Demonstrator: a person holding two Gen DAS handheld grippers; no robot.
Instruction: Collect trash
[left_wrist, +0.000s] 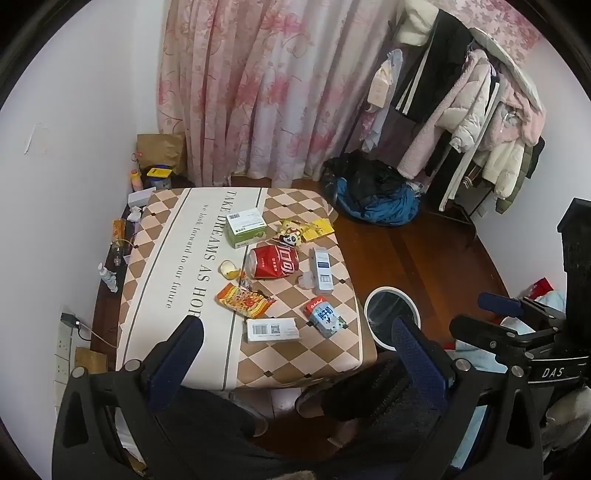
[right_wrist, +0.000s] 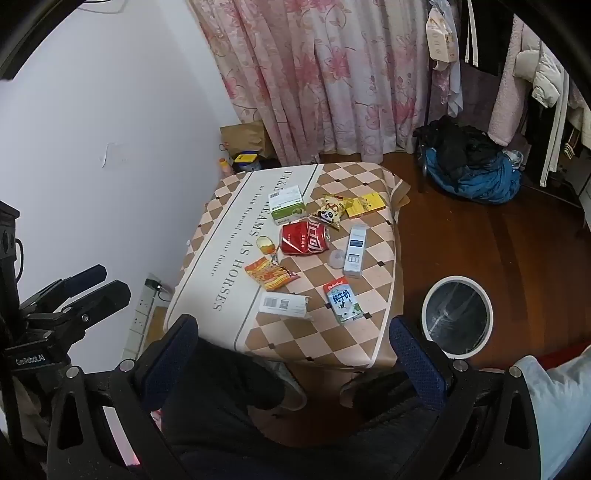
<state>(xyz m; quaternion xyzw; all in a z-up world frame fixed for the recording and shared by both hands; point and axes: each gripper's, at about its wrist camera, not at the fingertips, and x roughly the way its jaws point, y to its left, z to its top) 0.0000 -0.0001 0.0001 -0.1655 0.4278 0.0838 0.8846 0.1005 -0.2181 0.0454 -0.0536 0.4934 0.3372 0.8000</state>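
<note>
Both grippers hang above the near edge of the table (left_wrist: 155, 236), and neither carries anything: the left gripper (left_wrist: 295, 347) has its blue-padded fingers spread wide, and the right gripper (right_wrist: 291, 343) is spread just as wide with nothing between its pads.

By the look of it, the collecting has not begun. All the trash lies on the table. A white barcoded box (left_wrist: 272, 329) sits nearest the table's front edge, with a milk carton (left_wrist: 325, 316) just beside it toward the bin side. Further back lie an orange snack wrapper (left_wrist: 245, 300), a crushed red can (left_wrist: 274, 262), a tall white-and-blue box (left_wrist: 322, 270), a green-and-white box (left_wrist: 245, 227), a panda snack packet (left_wrist: 291, 236) and a yellow packet (left_wrist: 320, 228) near the far edge.

A white-rimmed bin (right_wrist: 457, 318) stands on the floor beside the table's front corner; only its clear liner shows inside, so every piece appears left to move.
</note>
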